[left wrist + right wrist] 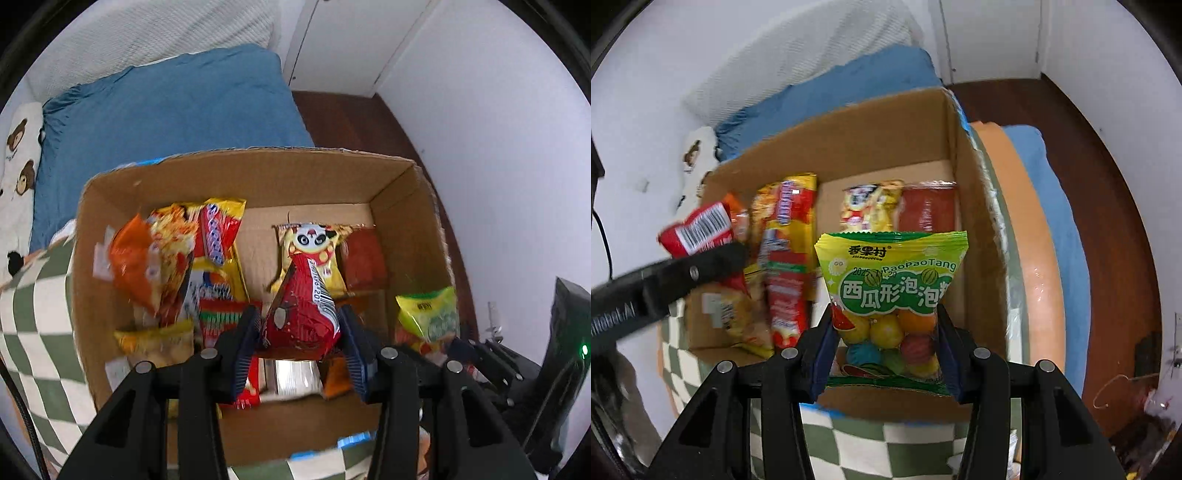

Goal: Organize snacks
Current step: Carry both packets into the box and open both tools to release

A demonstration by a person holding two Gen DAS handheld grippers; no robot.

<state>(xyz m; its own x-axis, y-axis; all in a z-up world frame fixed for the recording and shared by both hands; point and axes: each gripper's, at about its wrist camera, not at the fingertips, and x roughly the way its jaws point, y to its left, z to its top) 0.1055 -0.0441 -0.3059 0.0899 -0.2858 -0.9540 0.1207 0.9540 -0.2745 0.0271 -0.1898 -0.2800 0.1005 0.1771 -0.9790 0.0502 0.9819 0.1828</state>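
Observation:
My left gripper [301,325] is shut on a red snack packet [301,317] and holds it above an open cardboard box [258,173]. My right gripper [886,332] is shut on a green and yellow bag of round sweets [892,280] over the box's [868,129] near right part. That bag [428,317] shows at the right in the left wrist view. The red packet [696,229] and its gripper show at the left in the right wrist view. Several packets [177,266] lie in the box's left half. A panda packet [314,243] and a dark red packet [364,262] lie at the back right.
The box rests on a green and white checked cloth [849,443] on a bed with a blue pillow [166,110]. A bear-print cushion [18,173] lies to the left. A dark wooden bed frame [1108,221] and white wall run along the right.

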